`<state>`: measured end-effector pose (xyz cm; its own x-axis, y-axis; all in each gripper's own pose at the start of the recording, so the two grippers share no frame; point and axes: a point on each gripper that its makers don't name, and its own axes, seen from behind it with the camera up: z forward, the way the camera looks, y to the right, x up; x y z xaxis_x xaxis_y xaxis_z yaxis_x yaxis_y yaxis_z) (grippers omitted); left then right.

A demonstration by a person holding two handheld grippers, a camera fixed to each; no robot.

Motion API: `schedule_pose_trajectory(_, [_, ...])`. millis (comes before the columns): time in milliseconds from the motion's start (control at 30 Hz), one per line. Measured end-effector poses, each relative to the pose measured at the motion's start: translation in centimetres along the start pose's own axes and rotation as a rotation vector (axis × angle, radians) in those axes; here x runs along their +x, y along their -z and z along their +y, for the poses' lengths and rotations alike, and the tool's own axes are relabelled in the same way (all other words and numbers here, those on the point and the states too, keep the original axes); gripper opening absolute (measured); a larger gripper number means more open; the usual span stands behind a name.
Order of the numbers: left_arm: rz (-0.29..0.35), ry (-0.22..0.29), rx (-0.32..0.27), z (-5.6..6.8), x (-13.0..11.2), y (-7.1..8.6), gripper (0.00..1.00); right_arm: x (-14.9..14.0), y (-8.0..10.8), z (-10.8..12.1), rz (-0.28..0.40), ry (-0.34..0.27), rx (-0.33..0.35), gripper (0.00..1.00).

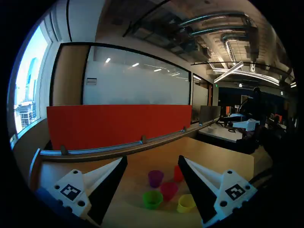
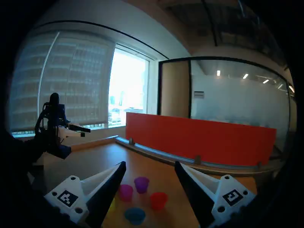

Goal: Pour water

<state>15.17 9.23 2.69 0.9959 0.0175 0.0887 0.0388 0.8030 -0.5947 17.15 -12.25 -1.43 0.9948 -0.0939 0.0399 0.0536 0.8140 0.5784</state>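
Several small plastic cups stand clustered upright on the wooden table (image 1: pixel 212 152). The left gripper view shows a purple cup (image 1: pixel 155 178), a red cup (image 1: pixel 178 173), a magenta cup (image 1: pixel 168 190), a green cup (image 1: pixel 152 198) and a yellow cup (image 1: pixel 186 203). My left gripper (image 1: pixel 152 157) hovers above them, open and holding nothing. In the right gripper view the magenta cup (image 2: pixel 125 192), purple cup (image 2: pixel 141 184), red cup (image 2: pixel 158 200) and a blue cup (image 2: pixel 135 215) sit below my right gripper (image 2: pixel 149 162), which is also open and holding nothing. I cannot tell what the cups contain.
A red divider panel (image 1: pixel 117 123) on a metal rail borders the table's far side. Windows (image 2: pixel 127 89) and a glass-walled room (image 1: pixel 136 81) lie beyond. More desks (image 1: pixel 228 131) stand to the right. The other gripper (image 2: pixel 57 131) shows farther off at the table's left end.
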Motion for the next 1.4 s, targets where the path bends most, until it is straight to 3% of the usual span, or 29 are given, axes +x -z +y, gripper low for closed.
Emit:
schedule_pose_trajectory(200, [-0.01, -0.01, -0.02, -0.1, 0.2, 0.0, 1.0, 0.2, -0.2, -0.7, 0.004, -0.006, 0.037, 0.99])
schedule_pose_trajectory(700, [-0.13, -0.107, -0.079, -0.1, -2.7, -1.3, 1.0, -3.2, 0.0, -1.4, -0.123, 0.018, 0.092, 0.99])
schedule_pose_trajectory(1000, [-0.223, -0.122, -0.113, -0.3, -5.9, -2.3, 1.0, -7.5, 0.1, -1.2, -0.213, 0.046, 0.101, 0.99])
schedule_pose_trajectory(1400, [-0.362, -0.154, -0.174, 0.3, -11.7, -3.8, 1.0, -12.8, -0.1, -1.5, -0.316, 0.018, 0.139, 0.99])
